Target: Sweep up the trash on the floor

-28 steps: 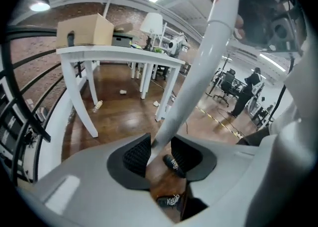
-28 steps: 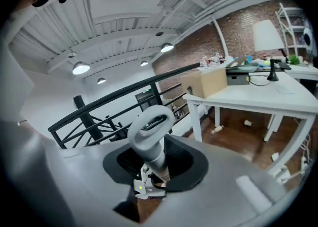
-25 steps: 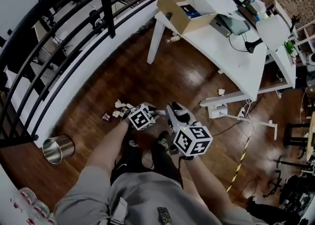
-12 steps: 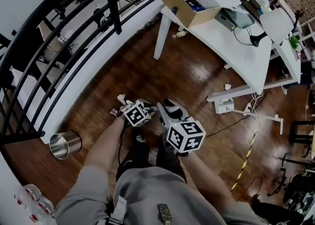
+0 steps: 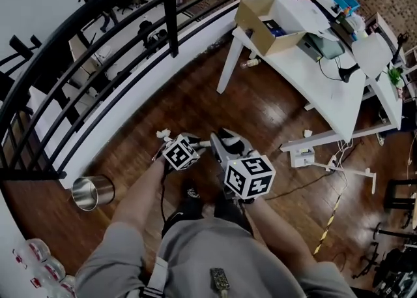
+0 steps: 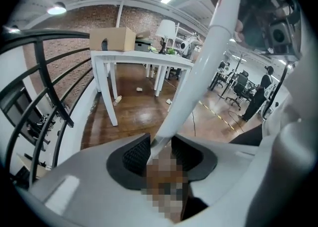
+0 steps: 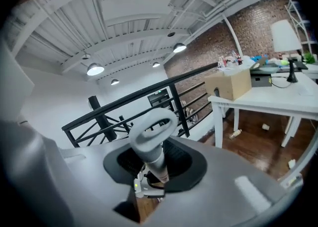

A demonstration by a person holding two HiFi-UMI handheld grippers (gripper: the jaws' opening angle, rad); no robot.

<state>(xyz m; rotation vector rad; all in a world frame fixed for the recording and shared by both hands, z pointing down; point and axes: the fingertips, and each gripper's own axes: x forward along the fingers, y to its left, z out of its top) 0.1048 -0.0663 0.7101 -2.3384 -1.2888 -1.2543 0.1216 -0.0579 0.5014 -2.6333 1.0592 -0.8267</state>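
Looking along your left gripper (image 6: 159,154), you see it clamped on a white pole (image 6: 198,77); only your right gripper's (image 7: 155,164) own view shows the looped grey handle (image 7: 151,130) its jaws have just tightened on. Overhead, trash (image 5: 163,136) lies at the left gripper's 10 o'clock. The table (image 5: 313,75) has slid toward 3 o'clock; its cardboard box (image 5: 257,26) holds something blue.
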